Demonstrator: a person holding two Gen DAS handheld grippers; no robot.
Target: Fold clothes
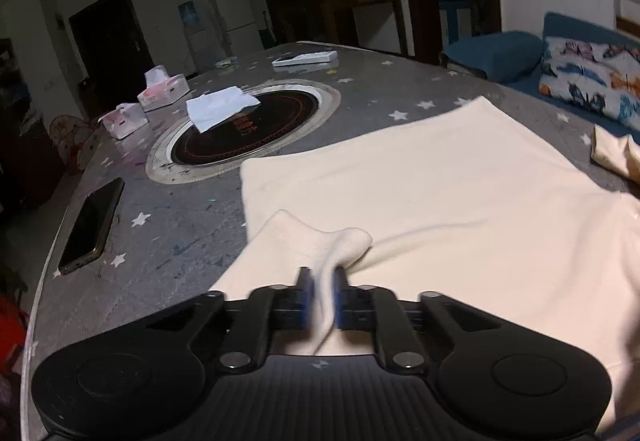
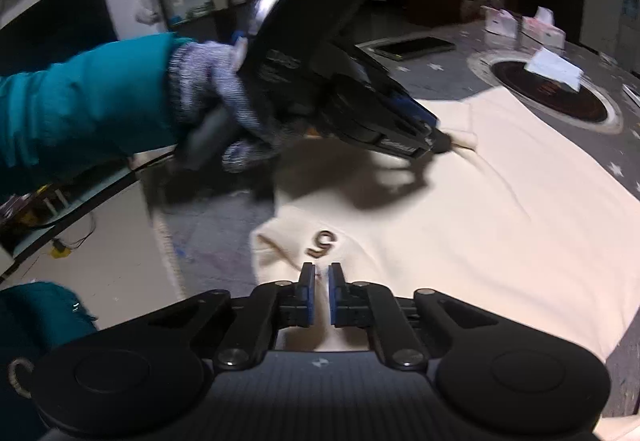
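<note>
A cream garment (image 1: 440,193) lies spread on the grey star-patterned table (image 1: 180,233). My left gripper (image 1: 322,275) is shut on a bunched fold of the garment's edge near its left side. In the right wrist view the garment (image 2: 500,225) shows a small brown mark (image 2: 322,243) near its near edge. My right gripper (image 2: 321,271) is shut on that near edge, with cream cloth between the pads. The left gripper (image 2: 440,139), held by a gloved hand in a teal sleeve, shows there pinching the garment's far edge.
A round black hotplate (image 1: 244,129) is set into the table with a white cloth (image 1: 220,107) on it. Two tissue boxes (image 1: 162,91) and a phone (image 1: 92,225) lie at the left. A remote (image 1: 304,58) lies at the back. Another cream piece (image 1: 612,153) and a sofa stand at the right.
</note>
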